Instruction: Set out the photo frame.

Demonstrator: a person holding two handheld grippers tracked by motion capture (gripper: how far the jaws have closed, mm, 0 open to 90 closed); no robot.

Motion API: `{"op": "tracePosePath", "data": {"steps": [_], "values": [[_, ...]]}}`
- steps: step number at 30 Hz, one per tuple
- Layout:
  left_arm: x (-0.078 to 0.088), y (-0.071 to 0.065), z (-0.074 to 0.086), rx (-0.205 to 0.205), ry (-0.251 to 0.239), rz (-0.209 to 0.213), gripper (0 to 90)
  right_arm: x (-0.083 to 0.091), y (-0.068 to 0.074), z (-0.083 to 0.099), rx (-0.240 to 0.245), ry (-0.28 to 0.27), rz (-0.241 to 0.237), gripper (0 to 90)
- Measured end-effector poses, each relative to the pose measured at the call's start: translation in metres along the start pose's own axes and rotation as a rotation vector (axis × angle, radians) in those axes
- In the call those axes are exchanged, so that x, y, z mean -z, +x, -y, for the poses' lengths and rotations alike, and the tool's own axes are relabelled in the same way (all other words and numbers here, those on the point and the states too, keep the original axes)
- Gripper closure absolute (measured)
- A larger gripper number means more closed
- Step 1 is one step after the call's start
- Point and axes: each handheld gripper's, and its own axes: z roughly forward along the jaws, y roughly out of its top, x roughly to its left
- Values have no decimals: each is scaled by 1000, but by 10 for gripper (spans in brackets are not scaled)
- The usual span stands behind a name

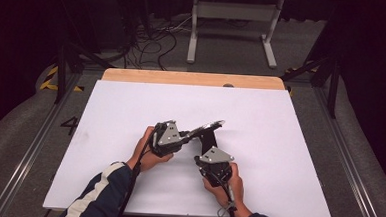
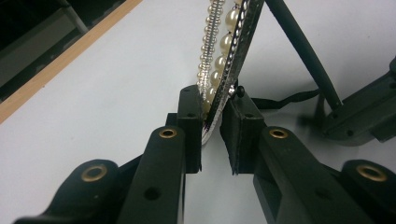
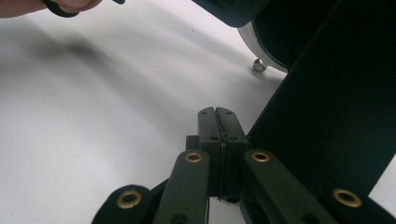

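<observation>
currently the left gripper is clamped on the near end of a pearl headband, a curved band set with rows of pearls and small stones; in the left gripper view the band runs between the two pads and rises away from them, tilted off the white table. taking the headband as the landmark: the right gripper sits just beside its lower side, jaws pressed together with nothing visible between the tips, and a black upright stand stands immediately next to those jaws. the dark bar leaning past the headband appears to belong to that stand, though its join is hidden. risk assessment: the grip covers only a narrow end of a stiff curved band, so the band may pivot or slip out if the left hand rotates. the pearls may be scuffed or dislodged if the clamp tightens further. the stand looks light; a nudge from the right gripper could tip it toward the headband. the trailing cable may snag on the table edge.
</observation>
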Motion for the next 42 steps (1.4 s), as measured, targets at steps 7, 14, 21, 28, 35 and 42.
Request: {"op": "tracePosePath", "data": {"steps": [7, 14, 21, 28, 35, 42], "values": [[1, -3, -2, -21, 16, -3, 781, 1, -6, 2, -14, 8, 6, 900], [1, -4, -3, -27, 18, -6, 782, 4, -10, 3, -24, 10, 11, 900], [1, -4, -3, -21, 10, -8, 782, 5, -12, 3, -18, 11, 17, 900], [-3, -4, -2, -14, 11, 6, 758, 8, -17, 4, -31, 14, 11, 900], [-12, -5, -2, 13, 24, 0, 654, 8, -16, 4, -23, 21, 13, 900], [-15, -2, 1, 48, 39, 7, 672, 8, -17, 4, -21, 10, 12, 900]]}}
